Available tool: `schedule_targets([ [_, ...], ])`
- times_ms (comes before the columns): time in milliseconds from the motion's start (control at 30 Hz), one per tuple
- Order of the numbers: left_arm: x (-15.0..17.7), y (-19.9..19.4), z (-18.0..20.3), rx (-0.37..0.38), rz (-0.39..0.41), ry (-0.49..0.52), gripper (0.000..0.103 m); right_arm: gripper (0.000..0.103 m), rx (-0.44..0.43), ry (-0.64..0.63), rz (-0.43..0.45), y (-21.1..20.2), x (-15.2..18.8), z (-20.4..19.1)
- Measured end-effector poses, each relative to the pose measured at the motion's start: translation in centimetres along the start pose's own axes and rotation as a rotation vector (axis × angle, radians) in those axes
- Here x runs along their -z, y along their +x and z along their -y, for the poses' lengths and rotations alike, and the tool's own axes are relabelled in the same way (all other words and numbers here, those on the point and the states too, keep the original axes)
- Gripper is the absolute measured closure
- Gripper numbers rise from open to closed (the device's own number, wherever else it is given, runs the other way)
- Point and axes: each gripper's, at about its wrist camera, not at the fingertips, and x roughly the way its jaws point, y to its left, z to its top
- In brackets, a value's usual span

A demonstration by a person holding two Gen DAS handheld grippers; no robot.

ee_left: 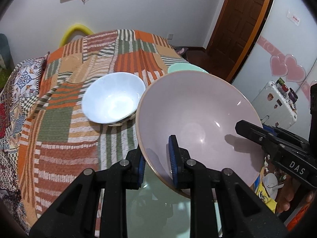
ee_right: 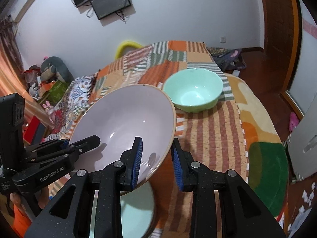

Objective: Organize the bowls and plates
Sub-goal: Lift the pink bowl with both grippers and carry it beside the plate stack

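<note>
A large lilac bowl (ee_left: pixel 198 119) (ee_right: pixel 126 123) hangs tilted above a pale green plate (ee_left: pixel 150 204) (ee_right: pixel 136 212) on the patchwork cloth. My left gripper (ee_left: pixel 158 158) is shut on its left rim. My right gripper (ee_right: pixel 156 156) straddles its right rim, jaws a little apart around the wall, and also shows in the left wrist view (ee_left: pixel 257 136). A white bowl (ee_left: pixel 114 97) stands on the cloth to the left. A mint green bowl (ee_right: pixel 193 90) stands behind, its rim peeking over the lilac bowl in the left wrist view (ee_left: pixel 186 68).
The table's patchwork cloth (ee_left: pixel 65 109) drops off at the left edge. A yellow-and-green rug-like mat (ee_right: pixel 261 138) covers the right side. A white case (ee_left: pixel 275 105) and a wooden door (ee_left: pixel 243 17) stand to the right. A yellow tube (ee_left: pixel 76 30) is behind the table.
</note>
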Motion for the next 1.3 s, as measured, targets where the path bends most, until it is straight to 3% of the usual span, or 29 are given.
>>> schedule_targets([
  [367, 2.7, -5.7, -2.8, -0.066, 0.048, -0.053, 0.082, 0.076, -0.08, -0.072, 0.002, -0.4, 0.7, -4.3],
  [733, 6.8, -10.5, -7.9, -0.127, 0.082, -0.148, 0.082, 0.076, -0.153, -0.167, -0.025, 0.5, 2.2, -9.7],
  [967, 9.2, -12.1, -10.9, -0.165, 0.079, -0.201, 0.082, 0.076, -0.19, -0.215, -0.069, 2.3, 3.1, -13.0],
  [1300, 12.2, -11.1, -15.0, -0.194, 0.029, -0.279, 0.082, 0.076, -0.209, -0.269, -0.152, 5.1, 4.9, -16.0],
])
